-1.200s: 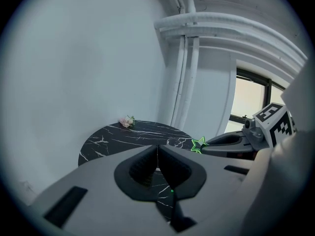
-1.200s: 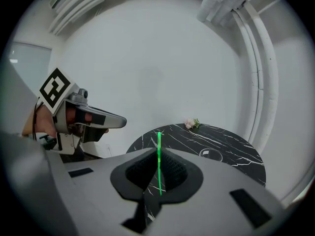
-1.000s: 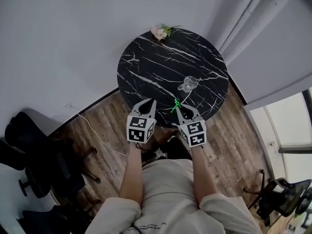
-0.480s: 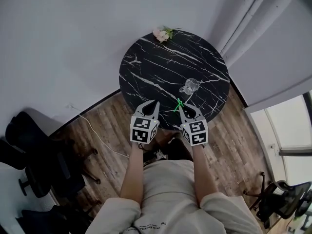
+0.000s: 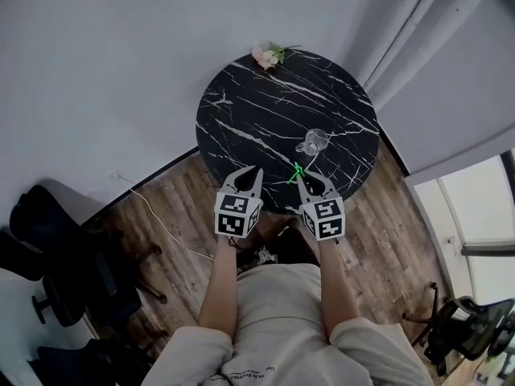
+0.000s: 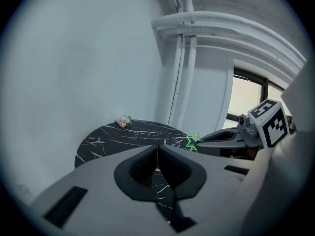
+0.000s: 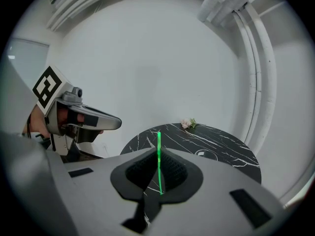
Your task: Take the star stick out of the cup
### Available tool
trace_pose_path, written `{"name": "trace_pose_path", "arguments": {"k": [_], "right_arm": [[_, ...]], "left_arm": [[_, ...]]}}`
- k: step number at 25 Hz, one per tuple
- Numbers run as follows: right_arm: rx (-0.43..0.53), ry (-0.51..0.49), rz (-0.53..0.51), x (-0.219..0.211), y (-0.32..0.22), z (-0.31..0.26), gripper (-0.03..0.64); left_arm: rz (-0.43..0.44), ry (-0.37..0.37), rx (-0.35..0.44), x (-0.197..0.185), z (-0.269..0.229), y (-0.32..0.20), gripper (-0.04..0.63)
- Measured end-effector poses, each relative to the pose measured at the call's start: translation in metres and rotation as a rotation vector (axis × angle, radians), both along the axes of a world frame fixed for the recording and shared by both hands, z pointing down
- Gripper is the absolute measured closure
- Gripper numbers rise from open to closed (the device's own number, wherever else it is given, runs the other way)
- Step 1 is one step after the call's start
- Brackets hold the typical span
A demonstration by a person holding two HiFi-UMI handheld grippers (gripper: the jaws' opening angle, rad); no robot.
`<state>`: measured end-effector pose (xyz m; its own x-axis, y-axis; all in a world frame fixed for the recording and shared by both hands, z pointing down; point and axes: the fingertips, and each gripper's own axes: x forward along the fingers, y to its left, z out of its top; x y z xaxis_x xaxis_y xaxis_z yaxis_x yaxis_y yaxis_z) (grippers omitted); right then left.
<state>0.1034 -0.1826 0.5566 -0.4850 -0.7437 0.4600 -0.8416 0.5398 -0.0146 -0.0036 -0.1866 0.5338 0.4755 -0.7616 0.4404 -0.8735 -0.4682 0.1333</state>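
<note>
It looked like an office corner. A round black marble desk stood on a wood-plank floor by a plain white wall. A black swivel chair sat left of the desk, with pale curtains and a window to its right.

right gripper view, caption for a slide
Right claw shut on the green star stick, the glass cup standing apart on the black marble table.

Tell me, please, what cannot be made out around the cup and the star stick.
Cup: head view, too small to show whether anything is inside.
Star stick in the right claw: right gripper view shows only a thin line, no star shape.
Table near edge: left gripper view, hidden behind the left claw.
</note>
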Motion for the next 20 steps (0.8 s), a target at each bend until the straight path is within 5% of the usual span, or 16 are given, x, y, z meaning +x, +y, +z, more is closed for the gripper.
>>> {"name": "trace_pose_path", "arguments": {"k": [20], "right_arm": [[0.015,0.016,0.065,0.015,0.008,0.001,0.574]], "left_arm": [[0.034,0.002,-0.007,0.013,0.004,0.008,0.572]]}}
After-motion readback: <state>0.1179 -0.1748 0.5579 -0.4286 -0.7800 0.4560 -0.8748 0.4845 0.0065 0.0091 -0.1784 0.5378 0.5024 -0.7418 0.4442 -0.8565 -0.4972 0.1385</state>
